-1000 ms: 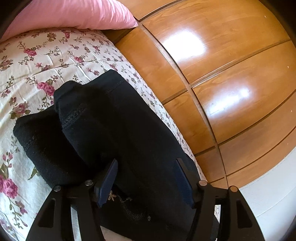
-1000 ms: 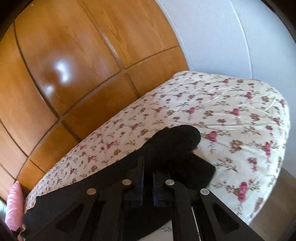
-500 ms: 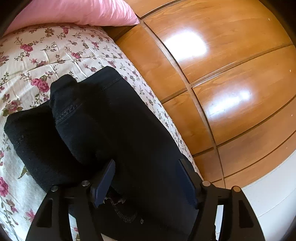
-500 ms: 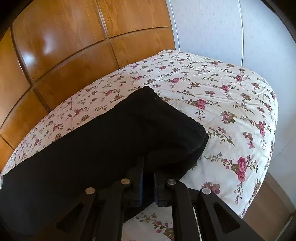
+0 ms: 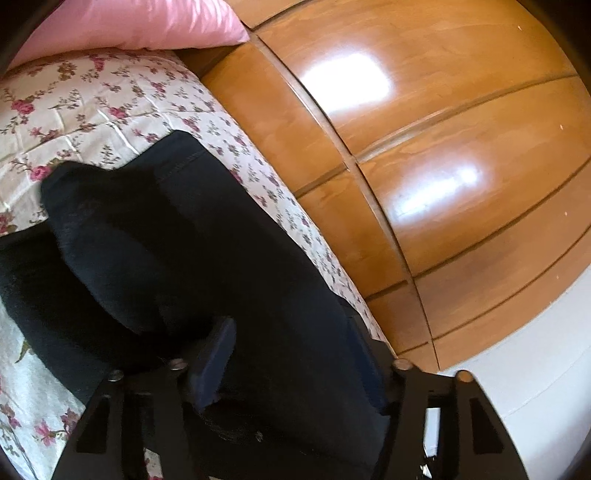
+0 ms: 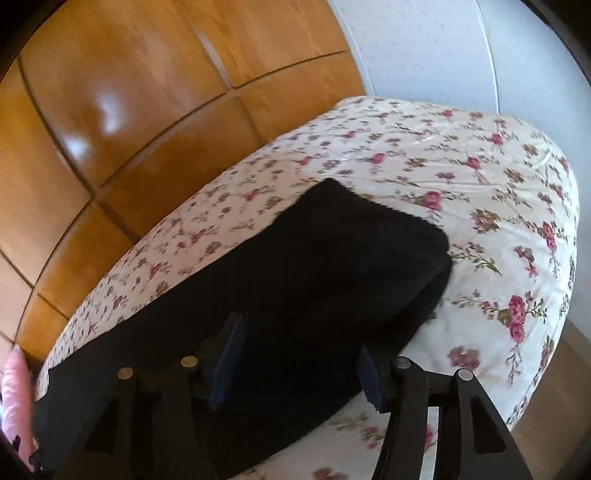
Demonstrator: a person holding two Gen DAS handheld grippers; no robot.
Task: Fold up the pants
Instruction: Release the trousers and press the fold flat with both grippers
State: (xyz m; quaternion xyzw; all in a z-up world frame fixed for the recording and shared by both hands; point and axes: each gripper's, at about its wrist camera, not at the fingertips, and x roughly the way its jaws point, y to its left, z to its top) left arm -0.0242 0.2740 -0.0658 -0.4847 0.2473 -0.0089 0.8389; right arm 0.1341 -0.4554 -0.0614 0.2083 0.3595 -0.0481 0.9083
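Dark navy pants (image 5: pixel 207 258) lie on the floral bed, one part folded over another near the waist end. My left gripper (image 5: pixel 291 354) is open, its blue-padded fingers (image 5: pixel 216 358) spread just above the fabric, holding nothing. In the right wrist view the pants (image 6: pixel 332 266) stretch from the lower left to a folded leg end at the centre right. My right gripper (image 6: pixel 299 358) is open over the cloth, fingers (image 6: pixel 229 354) apart and empty.
The floral bedspread (image 6: pixel 461 177) covers the bed. A pink pillow (image 5: pixel 129 22) lies at the head. Glossy wooden wardrobe panels (image 5: pixel 424 147) run close along the bed's far side. A white wall (image 6: pixel 424 48) stands beyond the foot; wooden floor (image 6: pixel 546 424) shows at the lower right.
My right gripper, shut on the pants leg earlier, has opened and let the fabric go onto the bed. My left gripper stayed open and moved slightly forward over the pants.
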